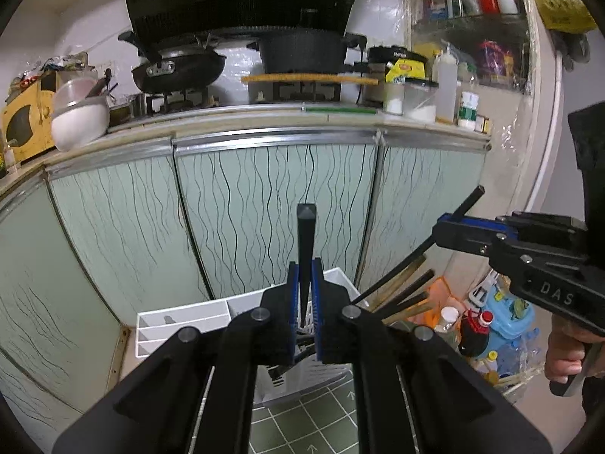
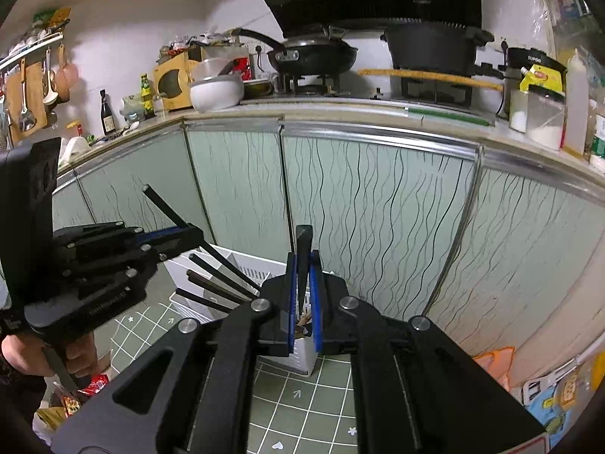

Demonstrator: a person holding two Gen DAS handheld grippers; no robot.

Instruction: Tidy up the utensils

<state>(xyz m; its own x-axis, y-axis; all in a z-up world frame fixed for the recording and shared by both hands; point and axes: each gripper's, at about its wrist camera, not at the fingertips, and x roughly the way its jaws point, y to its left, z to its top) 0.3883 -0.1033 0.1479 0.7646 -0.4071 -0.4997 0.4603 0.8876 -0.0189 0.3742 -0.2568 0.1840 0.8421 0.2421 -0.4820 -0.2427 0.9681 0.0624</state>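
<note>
Both grippers are matte black plastic with blue ribbed pads, and each pinches one black chopstick. The left gripper (image 1: 305, 265) has its jaws pressed onto a square-sided, tapering chopstick (image 1: 305, 234) that stands nearly upright, its blunt end topped by a small pyramid, its thin tip pointing down into the white plastic utensil holder (image 1: 181, 319) on the floor. The right gripper (image 2: 303, 261) clamps a second chopstick (image 2: 303, 249) the same way, above the holder's slotted, ribbed wall (image 2: 257, 274). More dark chopsticks (image 2: 215, 283) and some pale wooden ones lean out of the holder's compartments.

The right gripper's body carries raised letters reading "DAS" (image 1: 556, 295). The holder sits on green square floor tiles (image 2: 302, 397) printed with small white arrows, hearts and flowers, just in front of pale green cabinet doors (image 1: 264, 208) with wavy black lines and metal trim. On the counter, a black appliance (image 2: 535, 56) reads "SUPOR" near a black pan (image 2: 314, 55).
</note>
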